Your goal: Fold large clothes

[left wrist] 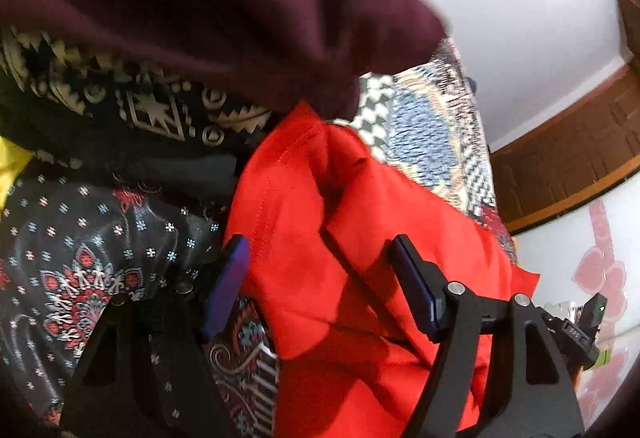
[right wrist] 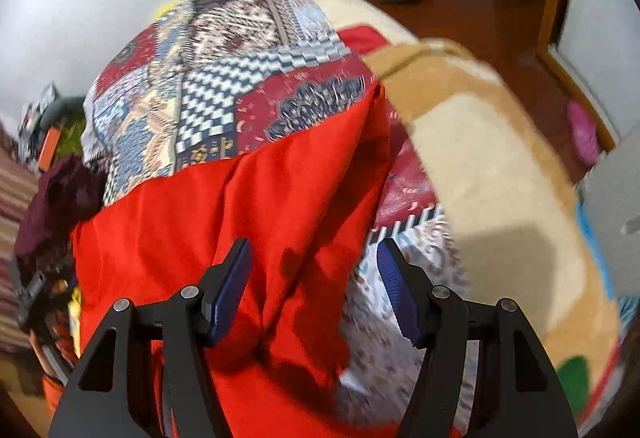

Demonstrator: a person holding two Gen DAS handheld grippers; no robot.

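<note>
While blurred, no container visible | red garment [right wrist: 224,206] on patterned bedspread [right wrist: 208,86]

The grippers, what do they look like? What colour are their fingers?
The left gripper and the right gripper look alike. Each has black arms with triangle-shaped holes and round silver pins at the joints. The fingers wear flat dark-blue pads; the right one's pads show fine ridges. No cables or sleeves are visible.

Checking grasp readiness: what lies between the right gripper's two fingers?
In the right wrist view, a fold of the red garment lies between the right gripper fingers, untouched by either.
</note>
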